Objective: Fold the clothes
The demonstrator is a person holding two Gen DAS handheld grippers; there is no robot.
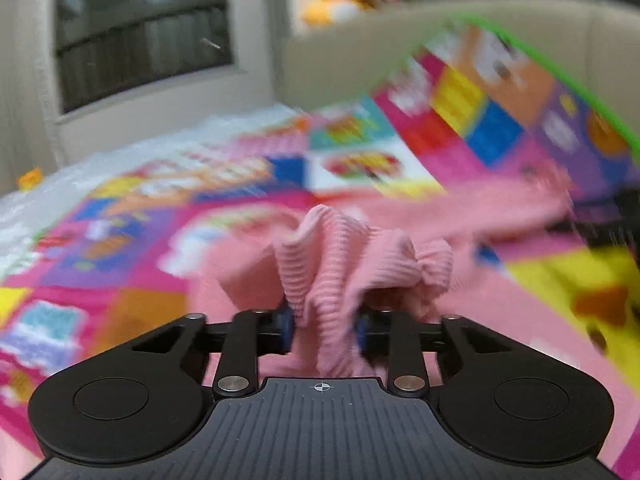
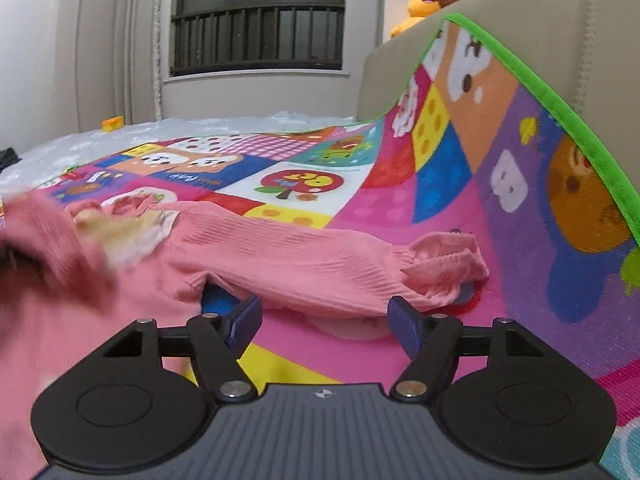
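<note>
- My left gripper [image 1: 325, 326] pinches a thick bunch of the pink ribbed top [image 1: 344, 256]; the bunch can slip out.
- My right gripper [image 2: 325, 322] is spread and empty above the sleeve [image 2: 288, 264]; it can also catch the play mat [image 2: 460, 208].

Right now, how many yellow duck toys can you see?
1. The duck toy sits high up behind the beige sofa, right of the window. More toys may be hidden behind the sofa.

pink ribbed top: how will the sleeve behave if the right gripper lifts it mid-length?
Likely floppy: the pink top bunches in folds where the left gripper pinches it. The sleeve lies limp on the mat, so both ends would probably sag.
</note>
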